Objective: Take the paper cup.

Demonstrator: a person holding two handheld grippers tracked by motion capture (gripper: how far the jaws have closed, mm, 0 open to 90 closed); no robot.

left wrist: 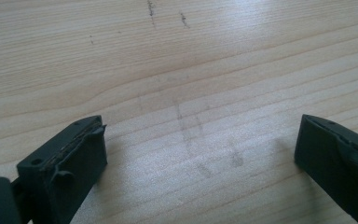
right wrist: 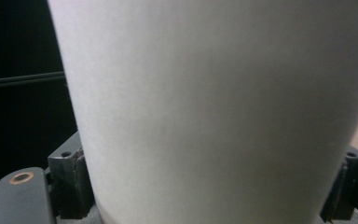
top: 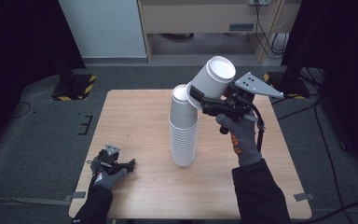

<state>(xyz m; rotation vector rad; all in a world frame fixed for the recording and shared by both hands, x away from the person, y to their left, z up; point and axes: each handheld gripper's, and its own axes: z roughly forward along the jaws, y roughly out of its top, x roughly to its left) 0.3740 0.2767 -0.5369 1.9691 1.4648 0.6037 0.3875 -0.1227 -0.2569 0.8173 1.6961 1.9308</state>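
The wooden table (top: pixel 140 186) carries a tall stack of white paper cups (top: pixel 183 128) near its middle. Above the top of this stack, the right gripper (top: pixel 200 99) pinches one white cup (top: pixel 213 75) between its jaws, and this cup is tilted with its open mouth pointing up and away. The left gripper (top: pixel 121 164) rests low on the table at the near left corner, well apart from the stack, with its jaws spread wide over bare wood.

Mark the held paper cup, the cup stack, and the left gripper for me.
held paper cup (top: pixel 213 77), high view, on its white side wall
cup stack (top: pixel 183 135), high view, on the ribbed rims midway down
left gripper (top: pixel 131 163), high view, between its fingertips
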